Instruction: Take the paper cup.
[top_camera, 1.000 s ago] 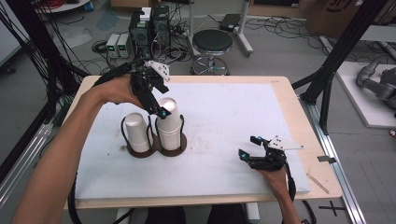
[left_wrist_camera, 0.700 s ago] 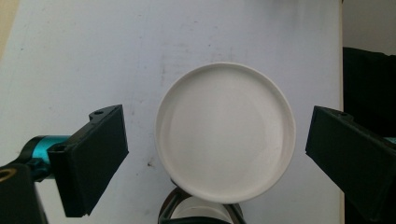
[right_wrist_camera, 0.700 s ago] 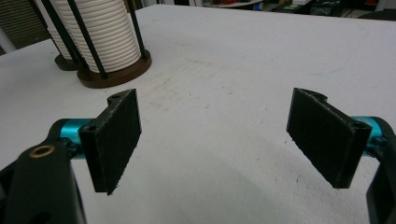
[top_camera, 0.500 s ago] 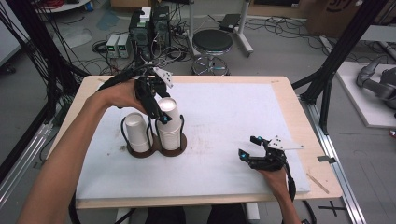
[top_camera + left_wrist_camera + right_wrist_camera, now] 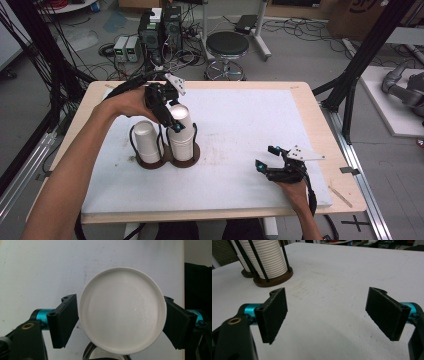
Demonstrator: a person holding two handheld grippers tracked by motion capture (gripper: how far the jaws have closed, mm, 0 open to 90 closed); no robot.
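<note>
Cups (image 5: pixel 180 131) stacked upside down in the right rack (image 5: pixel 184 156), at ten o'clock on the counter (image 5: pixel 240 125); the left claw (image 5: pixel 122 320), its jaws just closed in, clasps the top cup's sides. Right claw (image 5: pixel 266 159) rests released at four o'clock, nothing between its jaws.

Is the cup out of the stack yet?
Not yet. The left gripper has just been closing its jaws on the top cup of the right-hand stack, still in its holder. Lifting remains. The right gripper waits open on the mat.
</note>
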